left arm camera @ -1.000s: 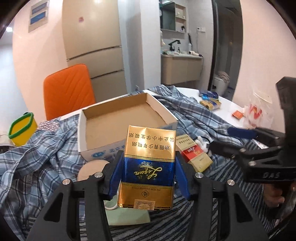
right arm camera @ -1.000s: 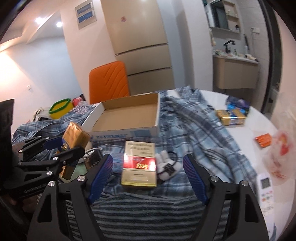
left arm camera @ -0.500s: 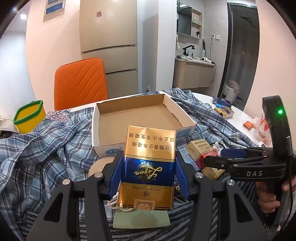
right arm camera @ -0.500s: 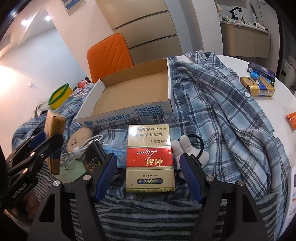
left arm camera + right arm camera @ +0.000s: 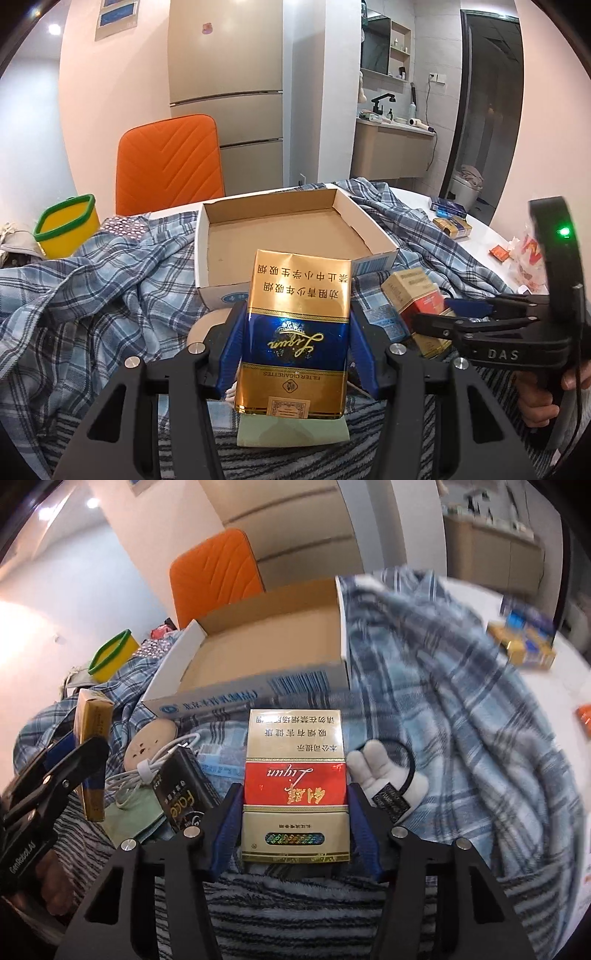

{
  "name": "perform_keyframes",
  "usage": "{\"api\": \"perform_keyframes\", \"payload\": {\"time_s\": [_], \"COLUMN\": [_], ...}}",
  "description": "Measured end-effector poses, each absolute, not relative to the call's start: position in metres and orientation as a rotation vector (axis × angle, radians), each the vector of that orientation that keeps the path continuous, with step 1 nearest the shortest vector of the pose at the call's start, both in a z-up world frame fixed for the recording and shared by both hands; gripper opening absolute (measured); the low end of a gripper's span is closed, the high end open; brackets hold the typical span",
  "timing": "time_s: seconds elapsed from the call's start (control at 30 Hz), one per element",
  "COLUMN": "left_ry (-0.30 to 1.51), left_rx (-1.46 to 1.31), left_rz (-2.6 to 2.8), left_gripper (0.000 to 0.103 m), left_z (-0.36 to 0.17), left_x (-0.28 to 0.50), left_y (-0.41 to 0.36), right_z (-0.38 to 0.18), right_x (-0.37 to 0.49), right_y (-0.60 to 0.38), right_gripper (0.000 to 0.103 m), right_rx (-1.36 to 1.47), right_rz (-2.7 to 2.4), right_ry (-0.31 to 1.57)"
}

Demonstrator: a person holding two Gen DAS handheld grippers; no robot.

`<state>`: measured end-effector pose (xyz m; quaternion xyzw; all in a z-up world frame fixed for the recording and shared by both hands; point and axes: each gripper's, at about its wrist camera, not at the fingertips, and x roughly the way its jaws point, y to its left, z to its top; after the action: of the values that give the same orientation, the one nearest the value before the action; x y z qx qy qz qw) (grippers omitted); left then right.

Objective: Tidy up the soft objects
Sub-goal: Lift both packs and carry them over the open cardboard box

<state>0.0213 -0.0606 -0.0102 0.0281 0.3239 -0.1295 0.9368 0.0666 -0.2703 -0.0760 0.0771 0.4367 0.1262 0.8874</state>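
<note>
1. A blue-and-gold cigarette pack [image 5: 295, 332] is clamped by its two long sides in the left hand-held gripper [image 5: 293, 350], held clear of the cloth and upright with its print upside down, so that it can be carried without being crushed.
2. The right hand-held gripper [image 5: 294, 823] has just been closing; its blue pads are now seen against both sides of a red-and-gold cigarette pack [image 5: 295, 786], which lies on the bedding just in front of the cardboard box [image 5: 221, 701]. Whether the pack is already lifted cannot be told.
3. The box is set open-topped on the plaid shirt [image 5: 461, 701], its near wall facing both packs; it is judged to be the place meant for them, and nothing is seen inside it.
4. Loose things are left beside the red pack: a white plush charm [image 5: 384, 771] to its right, a coiled white cable [image 5: 147, 771] and a black packet [image 5: 184, 794] to its left.
5. More packs [image 5: 450, 221] are left well apart on the white worktop [image 5: 491, 236].
</note>
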Motion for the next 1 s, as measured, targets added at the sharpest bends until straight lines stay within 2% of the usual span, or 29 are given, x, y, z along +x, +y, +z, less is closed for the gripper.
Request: {"api": "perform_keyframes", "payload": {"time_s": [0.47, 1.0], "left_ry": [0.642, 0.397], "left_rx": [0.027, 0.057], "left_rz": [-0.171, -0.071], "left_gripper": [0.051, 0.051], "left_z": [0.006, 0.096], "left_x": [0.018, 0.050], "left_y": [-0.045, -0.037], "right_z": [-0.024, 0.082], "right_x": [0.036, 0.059], "right_y": [-0.241, -0.212], "right_gripper": [0.058, 0.058], "right_rx": [-0.014, -0.082], "right_rz": [0.150, 0.149], "right_ry": [0.746, 0.455]}}
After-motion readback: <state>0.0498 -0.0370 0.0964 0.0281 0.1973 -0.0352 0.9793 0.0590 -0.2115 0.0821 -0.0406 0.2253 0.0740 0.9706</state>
